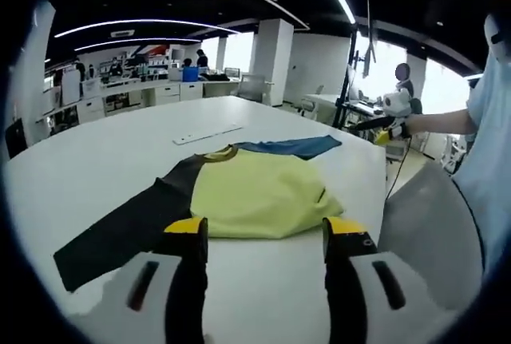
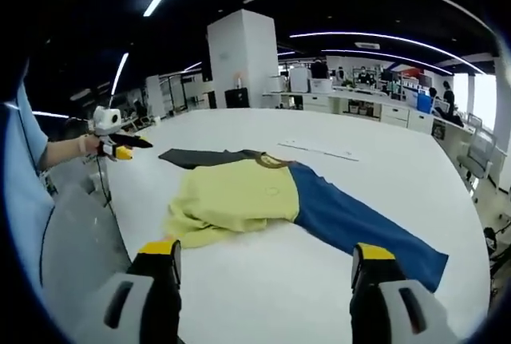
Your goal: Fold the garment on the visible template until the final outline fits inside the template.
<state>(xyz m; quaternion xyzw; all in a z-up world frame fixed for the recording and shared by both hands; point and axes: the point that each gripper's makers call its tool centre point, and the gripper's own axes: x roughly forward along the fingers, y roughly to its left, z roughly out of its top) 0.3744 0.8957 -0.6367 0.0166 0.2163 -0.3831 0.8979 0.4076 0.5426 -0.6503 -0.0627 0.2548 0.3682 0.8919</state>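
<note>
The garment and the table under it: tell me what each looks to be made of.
The garment looks like soft knit fabric, matte, with a yellow body, one dark sleeve and one blue sleeve; it lies limp and bunches in soft folds along its hem. Cotton or a blend, I cannot tell which. The table looks like a hard, smooth white laminate or painted board, with a faint sheen and no visible grain.

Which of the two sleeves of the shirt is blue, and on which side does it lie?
The blue sleeve lies on the right gripper's side. The other sleeve is dark, almost black, and stretches towards the left gripper.
</note>
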